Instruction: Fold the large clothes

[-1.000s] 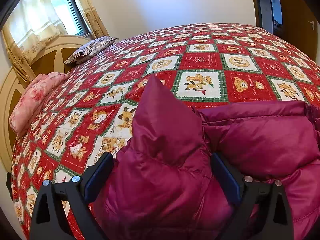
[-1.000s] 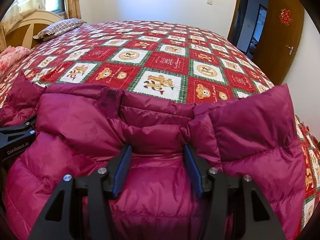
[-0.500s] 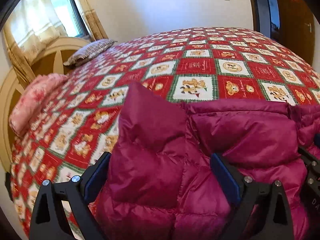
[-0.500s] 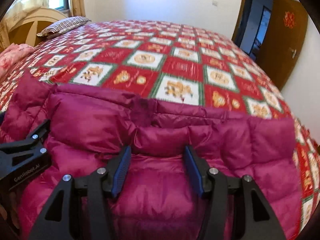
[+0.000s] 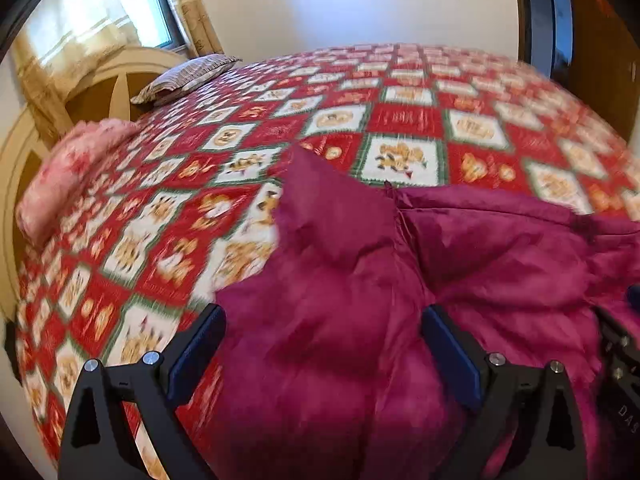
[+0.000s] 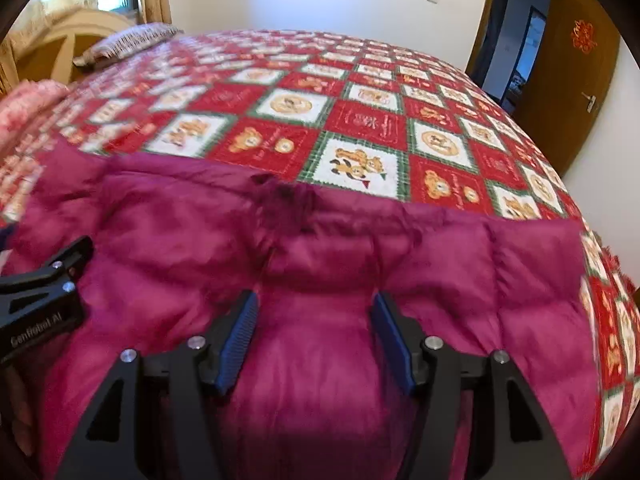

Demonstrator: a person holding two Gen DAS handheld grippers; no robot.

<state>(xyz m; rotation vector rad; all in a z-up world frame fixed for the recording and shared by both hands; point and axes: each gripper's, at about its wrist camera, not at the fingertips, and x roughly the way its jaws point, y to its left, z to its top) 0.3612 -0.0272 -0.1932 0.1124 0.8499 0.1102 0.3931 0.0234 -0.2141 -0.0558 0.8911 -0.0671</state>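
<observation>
L gripper [image 5: 322, 354] stands wide, bulky magenta down jacket [image 5: 460, 264] btwn its jaws; pads look just clear of it, so I judge it released. Since a sec ago the far sleeve edge has dropped flatter onto the bed quilt [image 5: 404, 120]. R gripper [image 6: 314, 342] is opening, jacket bulging btwn pads, fold set down. Only R view shows the collar ahead and the door [image 6: 576, 80].

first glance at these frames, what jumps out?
A puffy magenta down jacket fills the near foreground, bunched between the jaws of both grippers; the right gripper's jaws are opening. Behind it the bed's red teddy-bear patchwork quilt stretches to the far wall, with a striped pillow at its far left corner.
</observation>
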